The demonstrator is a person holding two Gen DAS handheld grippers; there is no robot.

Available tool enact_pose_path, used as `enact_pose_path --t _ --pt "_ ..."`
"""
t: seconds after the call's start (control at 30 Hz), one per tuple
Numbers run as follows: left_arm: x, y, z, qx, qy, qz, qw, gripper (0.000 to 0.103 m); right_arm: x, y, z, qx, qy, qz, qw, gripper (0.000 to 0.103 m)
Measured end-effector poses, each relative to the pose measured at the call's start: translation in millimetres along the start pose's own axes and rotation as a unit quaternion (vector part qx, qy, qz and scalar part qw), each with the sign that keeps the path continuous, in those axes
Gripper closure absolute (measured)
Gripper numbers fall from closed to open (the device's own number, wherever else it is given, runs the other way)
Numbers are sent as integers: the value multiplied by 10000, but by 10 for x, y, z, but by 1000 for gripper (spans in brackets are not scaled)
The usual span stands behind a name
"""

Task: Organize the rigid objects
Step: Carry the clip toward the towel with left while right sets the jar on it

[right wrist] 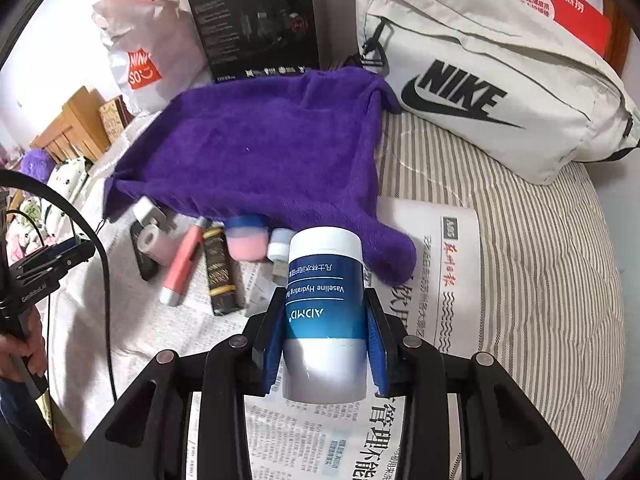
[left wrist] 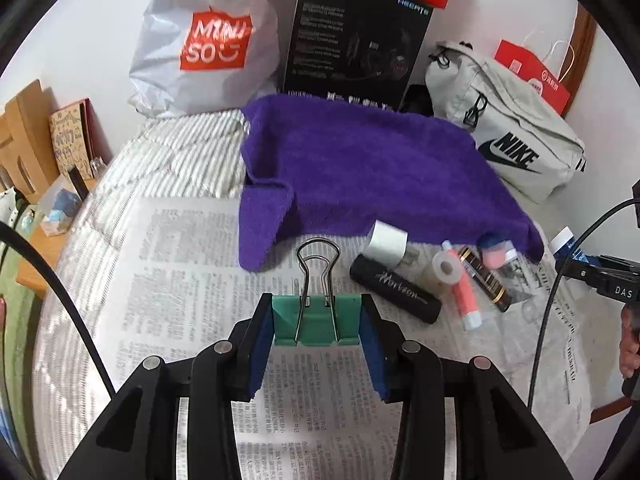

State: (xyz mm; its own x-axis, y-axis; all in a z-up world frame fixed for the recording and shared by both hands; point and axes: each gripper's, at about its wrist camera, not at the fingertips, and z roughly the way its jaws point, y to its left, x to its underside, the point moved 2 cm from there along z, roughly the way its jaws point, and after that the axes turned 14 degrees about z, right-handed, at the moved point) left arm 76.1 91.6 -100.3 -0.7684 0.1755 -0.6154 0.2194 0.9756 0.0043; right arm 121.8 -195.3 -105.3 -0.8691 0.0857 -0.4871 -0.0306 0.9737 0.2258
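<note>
Left gripper (left wrist: 318, 326) clamps the green binder clip (left wrist: 316, 322) and right gripper (right wrist: 326, 340) the Vaseline jar (right wrist: 325, 316) above the newspaper (left wrist: 192, 264) on the bed; the smooth, tilted jar could slide out.

Both wrist views were bright, lit by soft, even daylight with no single visible source. Shadows were faint and diffuse; a soft one lay under the purple towel (left wrist: 360, 168) along its near edge. Fisheye distortion bent straight lines near the frame edges, and black vignetting filled the corners. Motion blur smeared the small items beside the towel and the newspaper (left wrist: 192, 264) print. Pale glare washed out the white wall (left wrist: 80, 32).
</note>
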Motion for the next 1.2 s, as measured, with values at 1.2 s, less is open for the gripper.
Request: enact_pose_path --t 1.2 --pt "-846 652 501 359 -103 -204 9991 64 -1627 374 1460 293 49 -544 9981 67"
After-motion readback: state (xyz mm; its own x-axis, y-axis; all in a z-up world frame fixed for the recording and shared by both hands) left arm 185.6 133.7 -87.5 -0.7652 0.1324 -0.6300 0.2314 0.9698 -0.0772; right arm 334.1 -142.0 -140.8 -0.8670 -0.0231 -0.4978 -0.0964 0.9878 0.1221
